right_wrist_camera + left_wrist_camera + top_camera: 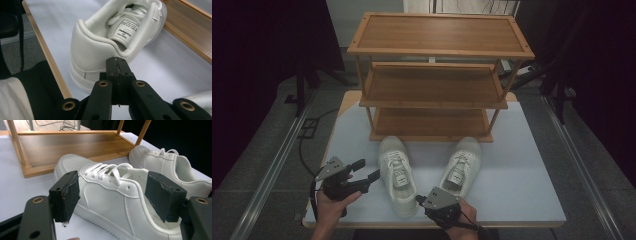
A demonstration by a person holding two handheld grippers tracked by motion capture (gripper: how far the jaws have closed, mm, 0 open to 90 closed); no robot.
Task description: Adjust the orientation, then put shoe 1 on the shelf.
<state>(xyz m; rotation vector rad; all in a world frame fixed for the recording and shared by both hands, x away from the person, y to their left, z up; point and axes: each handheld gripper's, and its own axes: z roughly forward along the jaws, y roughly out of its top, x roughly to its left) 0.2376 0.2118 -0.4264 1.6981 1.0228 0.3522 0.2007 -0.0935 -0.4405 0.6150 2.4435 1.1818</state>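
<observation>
White shoes, brown rack, pale table.

Both sneakers [396, 175] [460, 165] white all over: leather, laces, soles; tongue label [126, 30] white with dark print. Toe cap [71, 162] dotted with small perforations. Shelf rack [439, 35] warm brown wood grain. Tabletop [522, 165] pale blue-grey, light wood edge. Left gripper [368, 169] and right gripper [117, 65] black, brass-coloured rivets; grey top plates [440, 197]. Floor [267, 150] grey, surroundings dark.

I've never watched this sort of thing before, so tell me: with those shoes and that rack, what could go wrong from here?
1. The left hand-held gripper is open beside the left shoe; closing on its soft side might deform it or slip.
2. The right hand-held gripper is shut behind the right shoe; moving forward it could push the shoe toward the wooden rack.
</observation>
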